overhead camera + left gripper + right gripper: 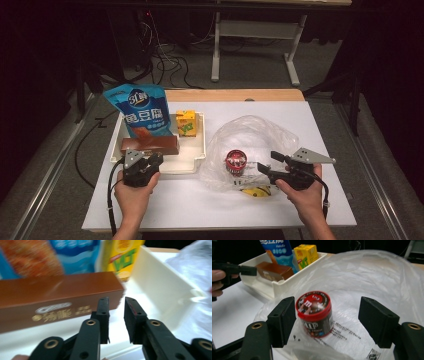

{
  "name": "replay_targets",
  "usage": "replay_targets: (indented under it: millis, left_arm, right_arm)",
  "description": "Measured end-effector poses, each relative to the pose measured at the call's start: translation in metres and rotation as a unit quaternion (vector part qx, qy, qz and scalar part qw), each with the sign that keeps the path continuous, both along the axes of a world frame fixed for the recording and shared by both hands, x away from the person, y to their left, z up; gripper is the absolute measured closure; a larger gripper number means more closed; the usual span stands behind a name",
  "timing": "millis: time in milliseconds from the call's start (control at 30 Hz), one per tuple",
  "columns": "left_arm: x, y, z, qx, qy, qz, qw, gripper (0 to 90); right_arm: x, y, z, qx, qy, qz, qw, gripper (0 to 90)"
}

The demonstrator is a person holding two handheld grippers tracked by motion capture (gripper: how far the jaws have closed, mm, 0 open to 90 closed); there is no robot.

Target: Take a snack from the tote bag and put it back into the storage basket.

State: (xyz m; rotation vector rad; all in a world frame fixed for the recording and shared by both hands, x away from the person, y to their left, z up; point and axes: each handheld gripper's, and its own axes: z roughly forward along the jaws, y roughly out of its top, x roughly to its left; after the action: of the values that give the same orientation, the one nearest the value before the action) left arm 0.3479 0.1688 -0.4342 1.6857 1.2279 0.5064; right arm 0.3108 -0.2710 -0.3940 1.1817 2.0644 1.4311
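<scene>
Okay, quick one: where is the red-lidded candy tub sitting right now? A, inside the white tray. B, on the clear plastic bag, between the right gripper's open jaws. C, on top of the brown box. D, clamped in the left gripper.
B: the candy tub stands on the plastic bag, with the right gripper open around it, pads clear of it.

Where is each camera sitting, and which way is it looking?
High view: sits above the person's side, looking forward and down at the table; both forearms, left tongs and right tongs show.
Left gripper view: rides the left tongs, facing the brown box in the white tray; its black jaws show, slightly apart.
Right gripper view: rides the right tongs, facing the red-lidded candy tub on the plastic bag; its jaws show wide apart.
Shared: the yellow carton shows in both gripper views.
</scene>
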Motion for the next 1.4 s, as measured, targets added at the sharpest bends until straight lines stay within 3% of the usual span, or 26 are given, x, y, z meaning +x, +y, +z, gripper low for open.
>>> replay_targets:
  millis: [167, 367, 467, 533, 633, 733, 800, 1033, 1400]
  left_arm:
    - [-0.003, -0.004, -0.002, -0.006, -0.013, -0.021, 0.9997, 66.6]
    - [-0.002, -0.004, -0.005, -0.016, -0.008, -0.050, 0.9986, 55.2]
    - [0.001, -0.008, -0.009, -0.004, 0.003, -0.073, 0.9973, 43.6]
    - [0.002, -0.011, -0.011, -0.019, 0.009, -0.081, 0.9965, 37.4]
    - [0.002, -0.015, -0.009, -0.019, 0.010, -0.085, 0.9962, 29.5]
    - [0.002, -0.021, -0.006, -0.012, 0.018, -0.083, 0.9963, 15.0]
    - [0.001, -0.024, -0.004, -0.013, 0.017, -0.088, 0.9959, 12.7]
    - [0.000, -0.029, 0.001, -0.015, 0.019, -0.091, 0.9955, 2.2]
    - [-0.002, -0.031, 0.005, -0.009, 0.011, -0.099, 0.9950, 0.3]
  right_arm:
    - [0.008, 0.010, 0.008, -0.015, -0.006, -0.008, 0.9998, 32.5]
    - [0.025, 0.022, 0.002, -0.014, 0.013, -0.023, 0.9995, 31.7]
    - [0.028, 0.026, -0.002, -0.020, 0.020, -0.023, 0.9993, 29.4]
    - [0.030, 0.027, -0.007, -0.016, 0.025, -0.029, 0.9991, 28.1]
    - [0.031, 0.031, -0.011, -0.029, 0.031, -0.032, 0.9986, 26.6]
    - [0.032, 0.036, -0.017, -0.040, 0.038, -0.032, 0.9980, 23.3]
    - [0.034, 0.040, -0.021, -0.054, 0.042, -0.035, 0.9971, 20.9]
    - [0.037, 0.056, -0.030, -0.064, 0.047, -0.033, 0.9963, 18.1]
    - [0.040, 0.072, -0.041, -0.078, 0.059, -0.028, 0.9948, 14.1]
